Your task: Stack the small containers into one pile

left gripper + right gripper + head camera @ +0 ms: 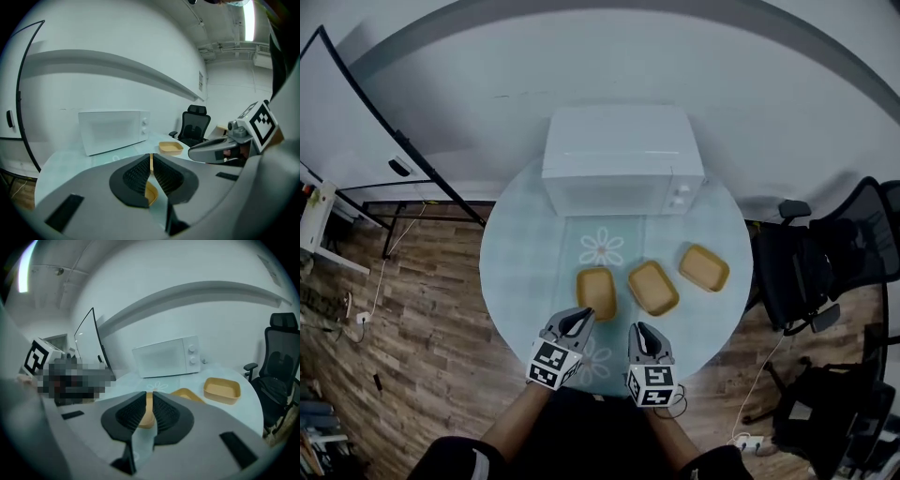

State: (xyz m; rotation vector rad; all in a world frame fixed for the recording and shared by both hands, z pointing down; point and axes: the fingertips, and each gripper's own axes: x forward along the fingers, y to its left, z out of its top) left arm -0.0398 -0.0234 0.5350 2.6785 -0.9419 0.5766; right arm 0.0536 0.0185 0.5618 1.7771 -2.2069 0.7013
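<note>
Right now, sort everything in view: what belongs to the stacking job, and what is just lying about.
Job: left container, middle container, right container, all tan, lying apart on the table; left gripper, right gripper, both holding nothing.
Lying about: microwave, office chair, whiteboard.

Head view looks steeply down at the table; gripper views skim low across it; all 3 share microwave, containers.
</note>
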